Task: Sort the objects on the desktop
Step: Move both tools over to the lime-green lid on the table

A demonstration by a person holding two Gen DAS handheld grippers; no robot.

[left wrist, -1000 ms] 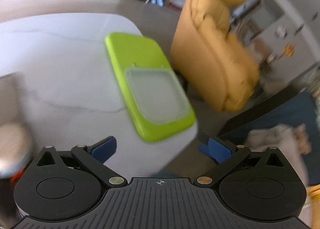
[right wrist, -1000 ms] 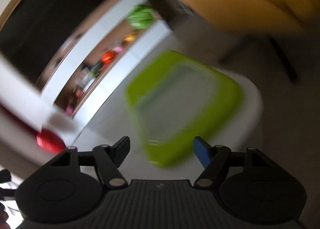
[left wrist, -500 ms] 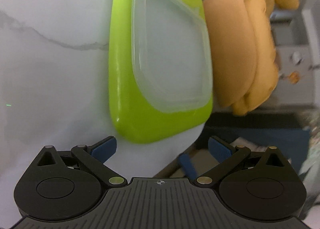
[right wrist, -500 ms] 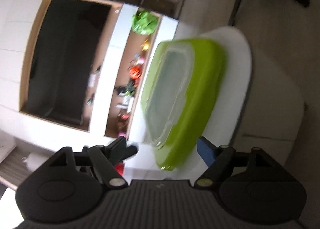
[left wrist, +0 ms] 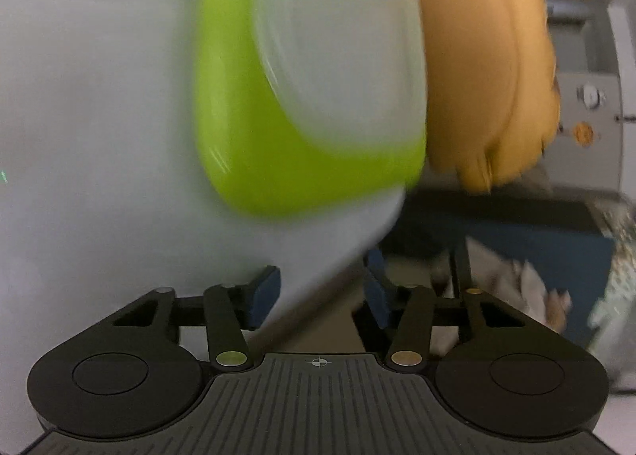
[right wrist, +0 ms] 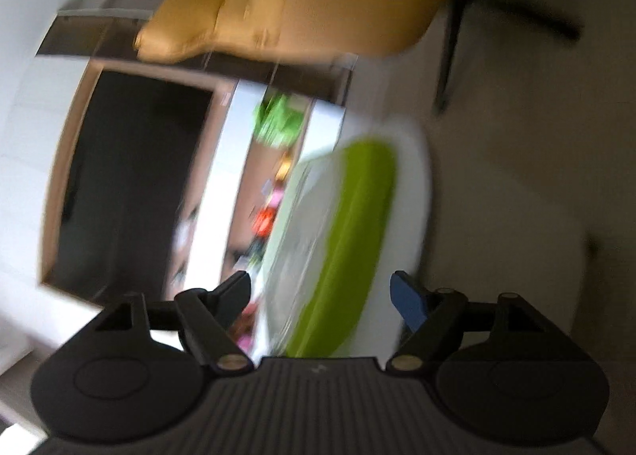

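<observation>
lime-green tray [left wrist: 278,160] lies flat at the corner of the white bench [left wrist: 99,137], rounded corners, glossy, motion-blurred. a clear, frosted lid [left wrist: 338,57] rests on its top. left gripper [left wrist: 322,296]: jaws open, empty, at the bench edge. right gripper [right wrist: 320,296]: jaws open, empty, tray [right wrist: 349,248] ahead. mustard chair [left wrist: 489,69] just beside the bench.

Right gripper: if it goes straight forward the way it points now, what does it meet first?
Probably the green tray on the white table: it lies between the open fingers of the right gripper. Blur hides the depth.
</observation>
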